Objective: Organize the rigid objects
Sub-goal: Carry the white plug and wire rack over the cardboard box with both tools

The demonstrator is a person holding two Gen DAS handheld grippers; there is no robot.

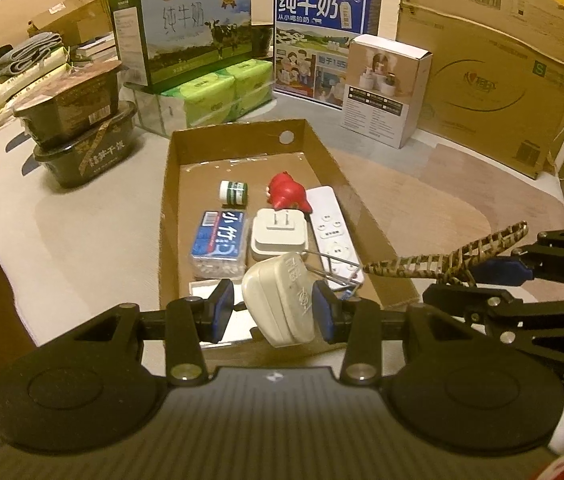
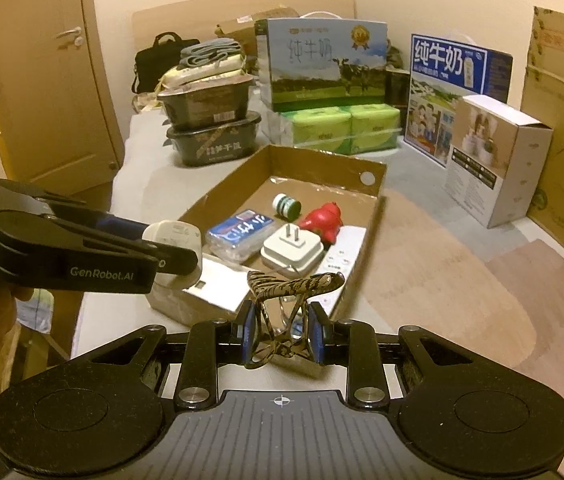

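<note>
Open cardboard tray (image 1: 242, 140) holding a green-white bottle (image 1: 233, 192), red figurine (image 1: 287, 193), white plug (image 1: 278, 234), blue packet (image 1: 220, 240) and remote (image 1: 332, 232). A cream adapter (image 1: 280, 300) and folded tortoiseshell glasses (image 2: 282, 312) hang above its near end.

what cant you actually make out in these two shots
- White box in the cardboard tray: left wrist view, mostly hidden behind the left tool and the white adapter it holds.
- Remote: right wrist view, near end hidden behind the patterned hair clip in the right tool.

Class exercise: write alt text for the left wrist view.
The left gripper grips a cream plastic plug adapter above a shallow brown cardboard box of small items; at right, the right gripper holds a tortoiseshell-patterned hair claw clip.
</note>
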